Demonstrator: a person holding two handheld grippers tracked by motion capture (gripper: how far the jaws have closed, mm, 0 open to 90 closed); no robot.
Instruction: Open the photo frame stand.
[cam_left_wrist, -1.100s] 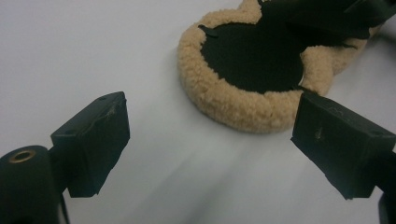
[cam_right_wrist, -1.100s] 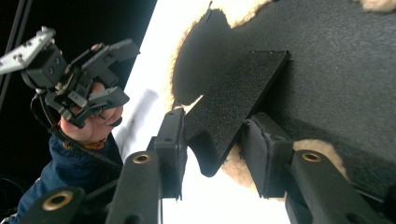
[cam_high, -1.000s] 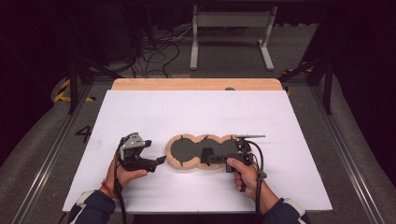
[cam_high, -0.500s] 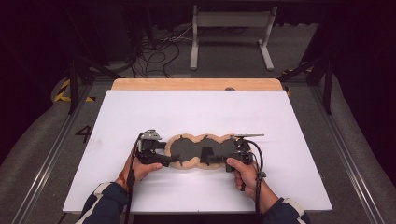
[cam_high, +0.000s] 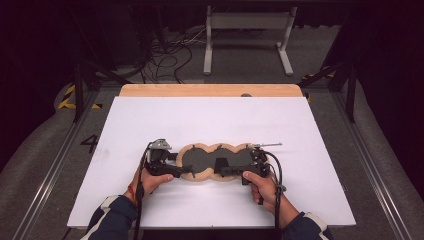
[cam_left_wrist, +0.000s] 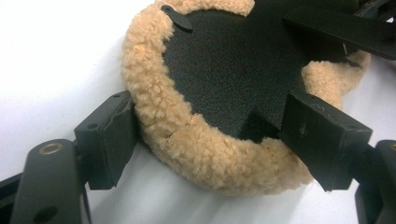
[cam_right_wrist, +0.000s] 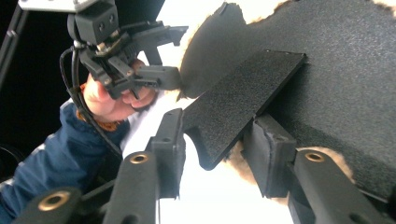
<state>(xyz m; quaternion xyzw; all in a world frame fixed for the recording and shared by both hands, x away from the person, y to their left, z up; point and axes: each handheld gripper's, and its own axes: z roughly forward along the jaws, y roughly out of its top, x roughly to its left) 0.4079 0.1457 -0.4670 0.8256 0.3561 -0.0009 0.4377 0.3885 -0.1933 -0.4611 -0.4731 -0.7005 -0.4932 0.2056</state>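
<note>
A three-lobed black mat with a tan fleece rim (cam_high: 200, 176) lies flat on the white table (cam_high: 210, 120). My left gripper (cam_high: 181, 167) is at its left lobe. Its jaws have just been closing, and in the left gripper view (cam_left_wrist: 215, 140) one pad presses the outside of the fleece rim (cam_left_wrist: 187, 140) while the other sits on the black inner face. My right gripper (cam_high: 227, 168) is at the right lobe and its jaws have just been opening. A raised black flap (cam_right_wrist: 238, 93) reaches between them (cam_right_wrist: 217, 149), leans on one pad and stands apart from the other.
A bare wooden strip (cam_high: 210, 90) runs along the table's far edge. Beyond it are cables (cam_high: 165, 50) and a white stand (cam_high: 247, 35) on the floor. White tabletop lies on all sides of the mat. A blue sleeve (cam_right_wrist: 51, 144) shows behind the left gripper (cam_right_wrist: 175, 53).
My left hand has moved right and slightly down, bringing its jaws from beside the mat onto the left lobe's rim. The right hand and the mat have stayed put.
</note>
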